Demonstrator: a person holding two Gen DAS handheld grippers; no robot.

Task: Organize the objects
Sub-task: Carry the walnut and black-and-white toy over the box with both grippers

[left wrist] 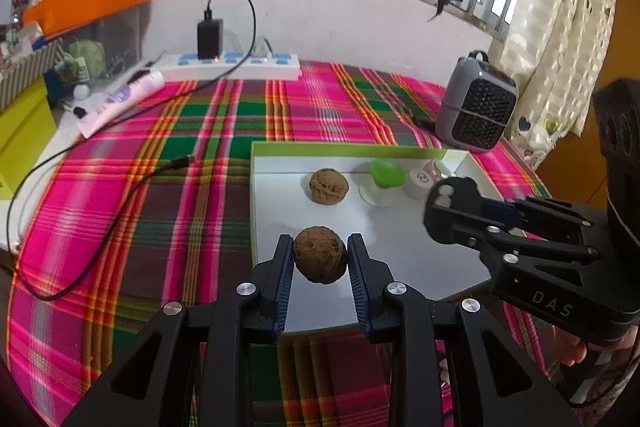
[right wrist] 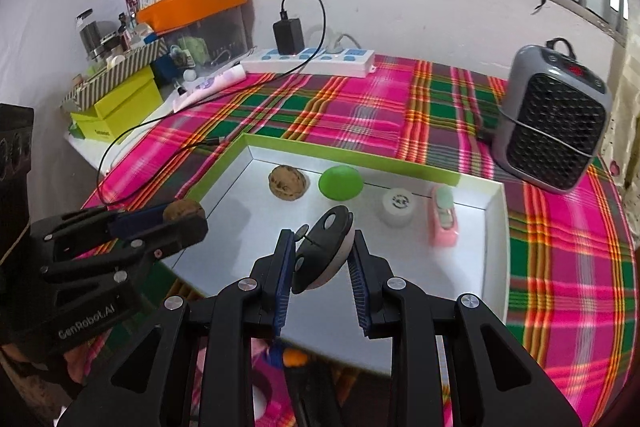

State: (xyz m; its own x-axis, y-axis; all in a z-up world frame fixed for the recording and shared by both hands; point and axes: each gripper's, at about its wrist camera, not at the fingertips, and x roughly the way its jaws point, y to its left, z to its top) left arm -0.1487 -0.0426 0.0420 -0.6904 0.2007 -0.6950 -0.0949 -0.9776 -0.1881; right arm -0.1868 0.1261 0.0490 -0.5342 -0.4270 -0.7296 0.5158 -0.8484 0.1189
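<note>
My left gripper [left wrist: 320, 259] is shut on a brown walnut [left wrist: 320, 259] and holds it over the near edge of the white tray [left wrist: 280, 187] with a green rim. It shows in the right wrist view [right wrist: 184, 215] at the tray's left edge. My right gripper [right wrist: 322, 259] is shut on a black and white oval gadget [right wrist: 324, 251] above the tray; it shows in the left wrist view [left wrist: 444, 195] too. In the tray sit a second walnut [left wrist: 329, 185], a green-topped piece [left wrist: 386, 173], a white cap [right wrist: 397, 206] and a pink item [right wrist: 442, 217].
A grey heater [right wrist: 554, 123] stands at the right of the plaid cloth [left wrist: 160, 187]. A white power strip [left wrist: 240, 65] with a black charger and cable lies at the back. Yellow and orange boxes [right wrist: 120, 107] crowd the left side.
</note>
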